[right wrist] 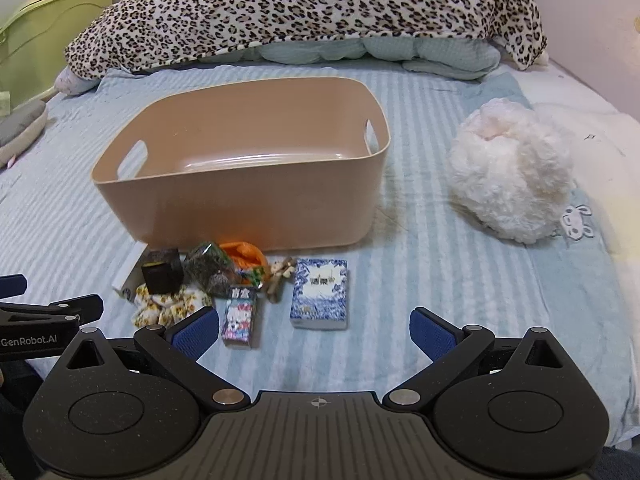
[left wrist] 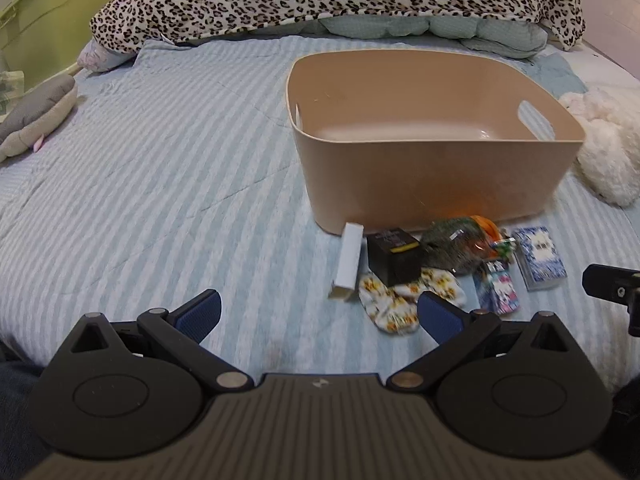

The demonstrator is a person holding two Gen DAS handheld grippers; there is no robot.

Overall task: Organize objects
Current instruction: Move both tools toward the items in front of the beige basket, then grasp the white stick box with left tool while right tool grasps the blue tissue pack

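Observation:
An empty tan plastic bin [left wrist: 432, 176] [right wrist: 248, 208] stands on the striped bed. In front of it lie several small items: a white box [left wrist: 349, 261], a black box [left wrist: 394, 256] [right wrist: 162, 271], a flowered cloth [left wrist: 394, 302] [right wrist: 168, 304], a green and orange bag [left wrist: 460, 246] [right wrist: 224, 264], a pink cartoon box [left wrist: 498, 286] [right wrist: 239, 316] and a blue patterned box [left wrist: 540, 258] [right wrist: 320, 294]. My left gripper [left wrist: 318, 314] is open and empty, just short of the cloth. My right gripper [right wrist: 314, 334] is open and empty, just short of the blue box.
A white plush toy [right wrist: 512, 172] [left wrist: 608, 148] lies right of the bin. A leopard-print blanket [right wrist: 304, 12] is piled at the head of the bed. A grey plush [left wrist: 36, 116] lies at the left edge beside a green cabinet [left wrist: 48, 8].

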